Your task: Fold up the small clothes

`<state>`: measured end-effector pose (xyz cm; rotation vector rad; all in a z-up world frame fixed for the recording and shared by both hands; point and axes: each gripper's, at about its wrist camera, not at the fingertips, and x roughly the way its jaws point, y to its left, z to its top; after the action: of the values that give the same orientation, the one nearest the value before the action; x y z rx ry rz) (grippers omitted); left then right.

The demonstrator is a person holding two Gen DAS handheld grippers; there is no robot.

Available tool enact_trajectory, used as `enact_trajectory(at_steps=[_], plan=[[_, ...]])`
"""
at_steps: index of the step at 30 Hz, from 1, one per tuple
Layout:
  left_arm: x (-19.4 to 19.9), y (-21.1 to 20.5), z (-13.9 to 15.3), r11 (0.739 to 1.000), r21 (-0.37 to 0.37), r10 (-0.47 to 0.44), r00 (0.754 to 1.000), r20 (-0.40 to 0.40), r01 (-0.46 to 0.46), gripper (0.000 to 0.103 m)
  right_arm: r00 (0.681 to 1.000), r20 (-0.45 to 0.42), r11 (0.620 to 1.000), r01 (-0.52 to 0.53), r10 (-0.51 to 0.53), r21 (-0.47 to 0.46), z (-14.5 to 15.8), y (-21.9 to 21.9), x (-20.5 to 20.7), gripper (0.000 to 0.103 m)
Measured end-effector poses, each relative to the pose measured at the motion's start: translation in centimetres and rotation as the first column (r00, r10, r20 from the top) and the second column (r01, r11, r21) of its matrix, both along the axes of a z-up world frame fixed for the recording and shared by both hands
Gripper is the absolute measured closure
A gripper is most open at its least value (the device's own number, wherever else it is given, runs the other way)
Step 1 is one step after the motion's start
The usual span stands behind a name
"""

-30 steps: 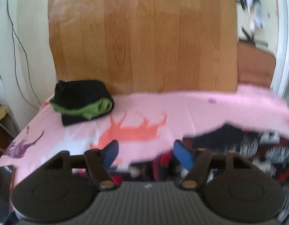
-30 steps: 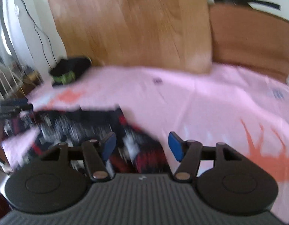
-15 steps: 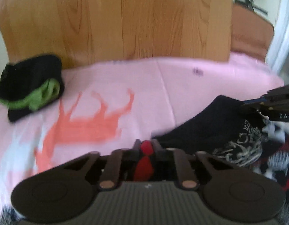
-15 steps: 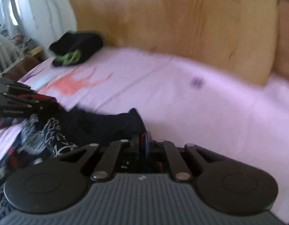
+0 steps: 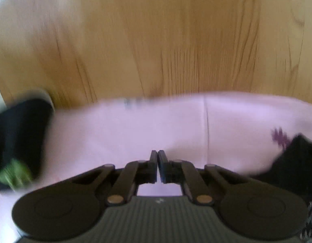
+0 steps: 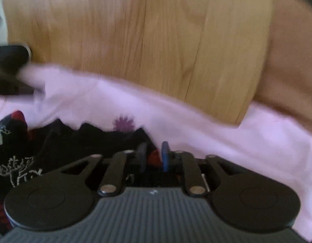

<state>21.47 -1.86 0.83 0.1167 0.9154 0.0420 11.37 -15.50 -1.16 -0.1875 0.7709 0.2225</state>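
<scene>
A black garment with white and red print [image 6: 54,147] lies on the pink sheet [image 6: 196,125]; its black edge shows at the right of the left wrist view [image 5: 293,162]. My right gripper [image 6: 154,154] has its jaws narrowly apart with the garment's red and black cloth between them. My left gripper [image 5: 157,158] is shut, with nothing visible between the pads, above bare pink sheet [image 5: 135,125]. Both views are blurred.
A folded black and green garment [image 5: 18,133] sits at the far left of the sheet, also seen in the right wrist view [image 6: 8,68]. A wooden headboard [image 5: 156,40] rises right behind the sheet.
Both grippers went from open to closed on the garment, then moved toward the headboard. The left gripper no longer shows red cloth between its pads. The right jaws have parted slightly.
</scene>
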Motion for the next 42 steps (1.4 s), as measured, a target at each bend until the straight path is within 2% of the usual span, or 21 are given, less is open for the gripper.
enact_trajectory(at_steps=[4,6,8,10,11,15,18,19,20,21,22,23,25,27,29,31,32,33,35,39,42], plan=[[-4.1,3.8,1.8,0.999,0.026,-0.037,0.998,0.056,0.035,0.091,1.000,0.012,0.993,-0.015,0.014,0.120,3.3,-4.8,-2.7,0.058],[-6.7,6.5,3.5,0.998,-0.002,-0.063,0.994,0.087,0.064,0.075,1.000,0.021,0.991,-0.002,0.000,0.137,4.7,-7.5,-4.5,0.057],[-10.0,8.7,4.8,0.995,-0.015,-0.096,0.990,0.106,0.098,0.029,1.000,0.008,0.987,-0.003,0.001,0.160,4.8,-10.2,-6.7,0.053],[-12.1,10.1,5.2,0.988,-0.010,-0.152,0.982,0.112,0.154,0.010,1.000,-0.022,0.986,0.006,-0.002,0.168,4.7,-12.3,-9.5,0.048],[-13.3,10.4,5.0,0.983,0.004,-0.184,0.978,0.101,0.185,0.007,0.999,-0.039,0.988,0.012,-0.006,0.157,4.3,-12.8,-10.9,0.044],[-16.6,10.4,2.7,0.964,0.114,-0.242,0.970,0.004,0.240,0.007,0.996,-0.091,0.993,0.013,-0.002,0.121,2.1,-12.9,-15.7,0.039],[-18.1,11.0,1.9,0.957,0.144,-0.248,0.968,-0.044,0.252,0.018,0.994,-0.104,0.989,-0.004,0.020,0.150,1.0,-12.7,-18.5,0.038],[-18.6,11.1,1.5,0.957,0.136,-0.251,0.967,-0.044,0.255,0.032,0.996,-0.089,0.988,-0.009,0.023,0.153,1.2,-13.0,-19.4,0.040],[-19.4,11.3,1.7,0.959,0.113,-0.261,0.965,-0.021,0.262,0.045,0.997,-0.073,0.988,-0.009,0.020,0.155,1.2,-13.0,-20.1,0.062],[-19.8,11.0,1.7,0.955,0.094,-0.281,0.960,-0.018,0.281,0.077,0.998,-0.058,0.985,-0.008,0.018,0.171,1.2,-12.8,-20.7,0.090],[-20.0,10.6,1.8,0.952,0.101,-0.288,0.957,-0.024,0.288,0.097,0.998,-0.055,0.980,-0.012,0.023,0.197,1.6,-13.4,-21.1,0.089],[-20.4,9.9,1.7,0.950,0.140,-0.280,0.960,-0.021,0.280,0.098,0.999,-0.034,0.982,-0.001,0.008,0.190,2.0,-13.4,-21.4,0.090],[-20.8,9.2,1.6,0.942,0.194,-0.279,0.960,-0.007,0.275,0.098,0.998,0.058,0.996,0.013,-0.018,0.086,2.9,-14.2,-21.5,0.090],[-20.5,9.7,1.9,0.949,0.213,-0.239,0.971,0.006,0.232,0.098,0.983,0.150,0.993,0.114,-0.110,-0.017,4.1,-16.0,-20.9,0.091],[-19.6,11.8,2.4,0.968,0.201,-0.159,0.987,0.032,0.149,0.098,0.951,0.225,0.962,0.245,-0.214,-0.123,4.7,-18.6,-20.1,0.090],[-18.7,14.3,2.7,0.972,0.235,-0.025,0.998,0.058,0.011,0.100,0.924,0.217,0.927,0.348,-0.314,-0.139,4.4,-21.6,-18.9,0.083],[-18.2,15.5,2.5,0.962,0.265,0.041,0.997,0.068,-0.057,0.100,0.919,0.156,0.920,0.379,-0.362,-0.096,4.0,-23.1,-18.4,0.076],[-18.0,16.9,2.4,0.969,0.229,0.084,0.995,0.050,-0.093,0.100,0.916,0.110,0.917,0.393,-0.386,-0.059,3.5,-24.2,-17.9,0.071],[-18.3,19.6,2.4,0.988,0.080,0.130,0.992,-0.004,-0.129,0.099,0.909,0.101,0.913,0.407,-0.405,0.001,3.1,-24.9,-18.6,0.059],[-21.7,21.5,2.9,0.988,-0.010,0.155,0.988,0.029,-0.155,0.095,0.925,0.139,0.935,0.347,-0.353,0.070,3.9,-23.4,-21.4,0.058],[-25.4,22.7,3.8,0.981,-0.108,0.170,0.984,0.055,-0.163,0.080,0.953,0.165,0.965,0.237,-0.254,0.112,5.0,-21.2,-22.8,0.056]])
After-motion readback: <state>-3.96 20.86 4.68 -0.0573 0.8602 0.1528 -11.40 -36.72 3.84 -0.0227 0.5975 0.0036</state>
